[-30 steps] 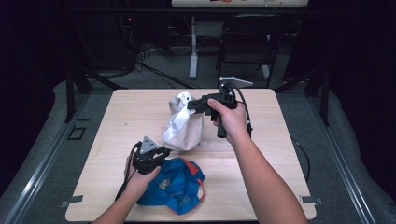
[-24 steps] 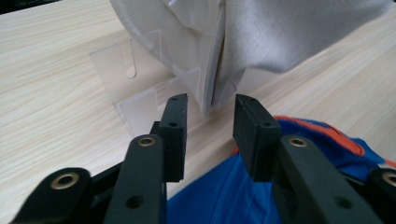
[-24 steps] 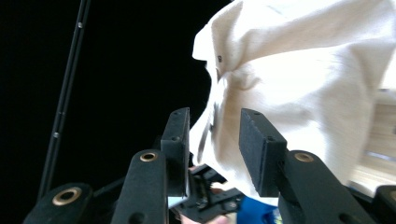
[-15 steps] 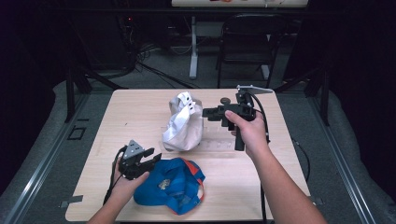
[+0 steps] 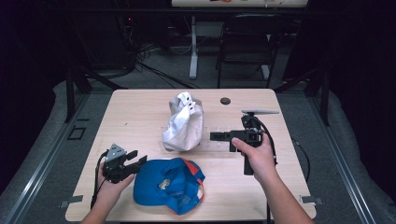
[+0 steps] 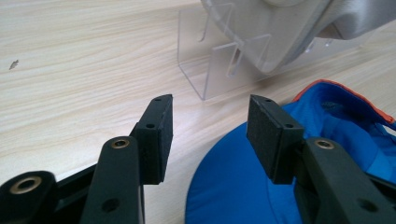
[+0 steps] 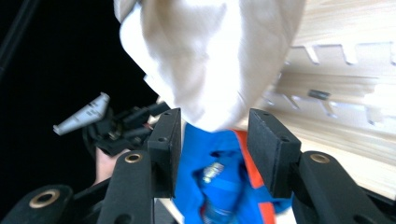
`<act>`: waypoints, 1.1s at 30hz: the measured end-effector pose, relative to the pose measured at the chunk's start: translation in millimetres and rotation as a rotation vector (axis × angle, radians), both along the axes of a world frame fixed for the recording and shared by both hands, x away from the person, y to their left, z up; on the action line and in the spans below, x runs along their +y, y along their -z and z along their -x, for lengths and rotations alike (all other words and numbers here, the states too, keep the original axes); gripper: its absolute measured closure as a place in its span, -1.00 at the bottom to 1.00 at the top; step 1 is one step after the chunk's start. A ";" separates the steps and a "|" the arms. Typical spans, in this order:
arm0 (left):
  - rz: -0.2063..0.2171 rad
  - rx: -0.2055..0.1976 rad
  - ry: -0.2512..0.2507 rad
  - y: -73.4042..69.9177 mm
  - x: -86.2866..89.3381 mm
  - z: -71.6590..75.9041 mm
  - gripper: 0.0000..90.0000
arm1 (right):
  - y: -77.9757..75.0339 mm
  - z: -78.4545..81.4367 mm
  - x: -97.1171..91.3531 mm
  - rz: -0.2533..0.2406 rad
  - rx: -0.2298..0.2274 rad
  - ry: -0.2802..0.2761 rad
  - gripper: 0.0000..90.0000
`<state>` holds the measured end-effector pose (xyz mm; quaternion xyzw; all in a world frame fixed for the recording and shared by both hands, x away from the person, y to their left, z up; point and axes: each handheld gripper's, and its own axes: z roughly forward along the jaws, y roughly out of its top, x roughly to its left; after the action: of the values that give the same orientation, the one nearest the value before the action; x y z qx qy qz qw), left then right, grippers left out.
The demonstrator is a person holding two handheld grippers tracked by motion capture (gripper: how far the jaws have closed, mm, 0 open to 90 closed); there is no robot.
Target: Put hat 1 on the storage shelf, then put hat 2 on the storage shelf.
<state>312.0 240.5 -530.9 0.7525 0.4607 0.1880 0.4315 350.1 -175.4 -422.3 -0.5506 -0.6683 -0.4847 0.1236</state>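
Both claws, left (image 5: 138, 161) and right (image 5: 215, 136), drew back opening, holding nothing

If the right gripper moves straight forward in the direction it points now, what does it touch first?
Probably the white cap on its clear stand: the open right gripper points straight at it. Depth is unclear.

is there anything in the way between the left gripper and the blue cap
Nothing visible. The left gripper sits open right beside the blue cap, with bare table between. The white cap on its clear stand is farther back.
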 end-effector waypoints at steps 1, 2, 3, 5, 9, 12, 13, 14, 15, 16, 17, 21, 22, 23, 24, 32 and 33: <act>0.001 -0.006 -0.001 0.4 1.2 -0.2 0.18 | 4.9 3.2 -0.5 0.010 -0.008 0.008 0.22; 0.002 -0.002 -0.003 0.6 2.7 -0.1 0.19 | 8.1 4.9 -1.2 0.013 -0.016 0.009 0.22; 0.003 -0.005 -0.009 1.2 3.9 -0.4 0.20 | 12.2 7.3 -1.8 0.020 -0.026 0.015 0.22; 0.007 -0.002 -0.015 1.9 6.2 -0.6 0.20 | 20.9 11.7 -2.1 0.042 -0.034 0.027 0.21; 0.006 -0.003 -0.022 3.3 9.9 -0.6 0.21 | 37.6 20.9 -3.6 0.066 -0.023 0.040 0.30; 0.012 -0.004 -0.030 4.5 11.2 -0.7 0.21 | 48.5 28.6 -5.4 0.079 -0.002 0.036 0.33; 0.009 -0.003 -0.030 4.4 11.7 -0.6 0.21 | 52.0 31.6 -5.7 0.090 -0.009 0.040 0.33; 0.009 -0.002 -0.030 4.3 12.2 -0.5 0.20 | 54.2 33.9 -6.2 0.105 -0.024 0.040 0.32; 0.008 -0.001 -0.031 4.0 12.7 -0.4 0.20 | 56.0 36.3 -6.4 0.123 -0.037 0.047 0.29; 0.011 -0.003 -0.036 3.9 13.2 -0.1 0.20 | 57.7 37.8 -7.0 0.128 -0.045 0.048 0.29; 0.010 -0.004 -0.036 3.9 13.8 0.1 0.20 | 59.8 39.8 -7.9 0.120 -0.044 0.050 0.28; 0.008 0.004 -0.042 6.1 15.6 -0.1 0.20 | 69.1 45.1 -9.0 0.130 -0.040 0.046 0.26; 0.006 0.004 -0.045 6.8 16.0 -0.1 0.20 | 71.4 46.2 -9.1 0.127 -0.041 0.044 0.26; 0.003 0.005 -0.044 7.2 16.9 0.0 0.20 | 73.9 47.3 -9.0 0.126 -0.043 0.042 0.26; 0.003 0.007 -0.045 7.2 17.6 0.3 0.20 | 75.9 48.8 -9.0 0.122 -0.039 0.039 0.26; -0.005 0.017 -0.053 10.4 21.4 4.2 0.18 | 101.6 59.1 -2.7 0.075 -0.011 -0.007 0.31; -0.008 0.019 -0.052 10.7 21.5 4.4 0.17 | 105.2 59.1 -1.5 0.075 0.000 -0.014 0.31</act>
<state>307.6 262.0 -541.6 0.7437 0.4833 0.1937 0.4192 291.0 -176.9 -527.5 -0.5503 -0.6899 -0.4583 0.1060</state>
